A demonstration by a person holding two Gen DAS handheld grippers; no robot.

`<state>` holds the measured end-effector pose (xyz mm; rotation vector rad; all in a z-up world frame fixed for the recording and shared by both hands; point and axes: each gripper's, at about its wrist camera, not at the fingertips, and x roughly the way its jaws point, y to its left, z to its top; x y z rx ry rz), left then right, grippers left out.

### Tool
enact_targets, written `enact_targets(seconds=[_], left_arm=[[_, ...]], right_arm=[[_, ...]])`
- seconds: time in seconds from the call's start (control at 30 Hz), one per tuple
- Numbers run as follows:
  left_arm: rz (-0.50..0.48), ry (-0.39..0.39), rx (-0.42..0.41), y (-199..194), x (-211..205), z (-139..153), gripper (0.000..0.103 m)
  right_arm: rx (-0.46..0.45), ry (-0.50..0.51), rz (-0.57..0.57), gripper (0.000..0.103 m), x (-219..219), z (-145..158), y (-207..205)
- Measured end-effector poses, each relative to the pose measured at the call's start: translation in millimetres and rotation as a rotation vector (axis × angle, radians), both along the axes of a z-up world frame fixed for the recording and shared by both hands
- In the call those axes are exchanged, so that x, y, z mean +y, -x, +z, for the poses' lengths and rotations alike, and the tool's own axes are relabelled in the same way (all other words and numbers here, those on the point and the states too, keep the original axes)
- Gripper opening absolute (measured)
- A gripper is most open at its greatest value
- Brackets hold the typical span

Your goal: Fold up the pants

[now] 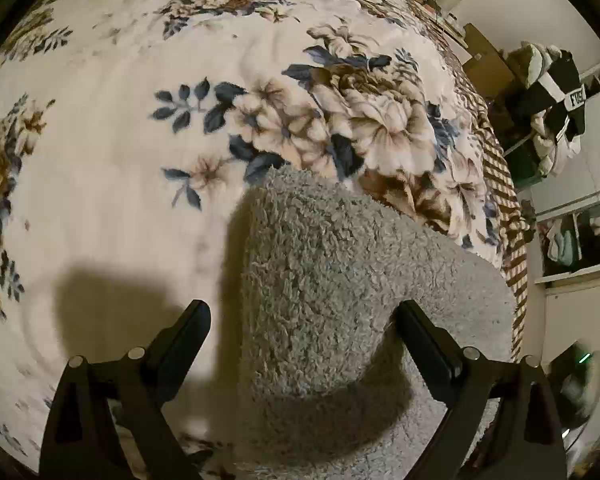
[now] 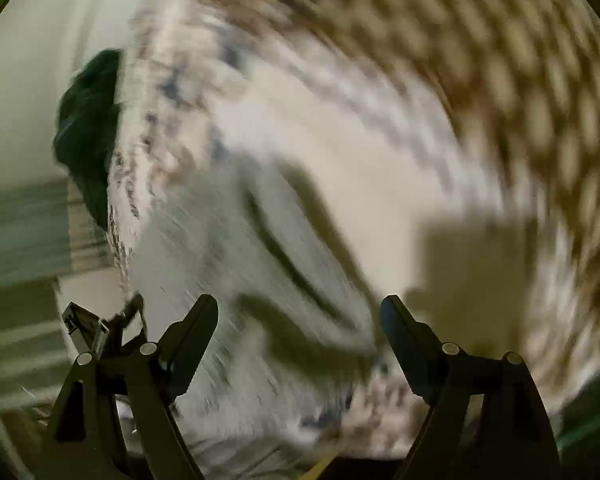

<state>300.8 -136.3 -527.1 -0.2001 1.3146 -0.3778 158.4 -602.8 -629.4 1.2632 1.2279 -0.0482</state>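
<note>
Fuzzy grey pants lie on a floral blanket; a rounded fold or leg end rises between my left gripper's fingers. My left gripper is open, one finger on each side of the grey fabric, not closed on it. The right wrist view is heavily motion-blurred. There my right gripper is open and empty above pale grey fabric with dark creases, which looks like the pants.
The bed's brown checkered edge runs down the right. Beyond it stand a cardboard box, a clothes pile and white shelving. A dark green object sits at the bed's edge in the right wrist view.
</note>
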Motion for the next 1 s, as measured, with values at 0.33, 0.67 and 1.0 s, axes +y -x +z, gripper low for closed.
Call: enact_targets(seconds=[0.33,0.67,1.0], left_arm=[[-0.035,-0.01,0.001,-0.5,-4.8,-6.9,0.097],[-0.104,0.187,0.057,52.3,8.9,-9.7,0.096],[-0.054,0.31,0.163,45.9,27.0,-62.3,0.097]], right_arm=[[0.027,-0.055,-0.11,0.015,39.0,-50.5,29.7],[-0.167,-0.17,0.121,0.103,94.9,-60.7,-6.5],[-0.236,-0.22,0.154,0.095,154.1,-81.0,-53.8]])
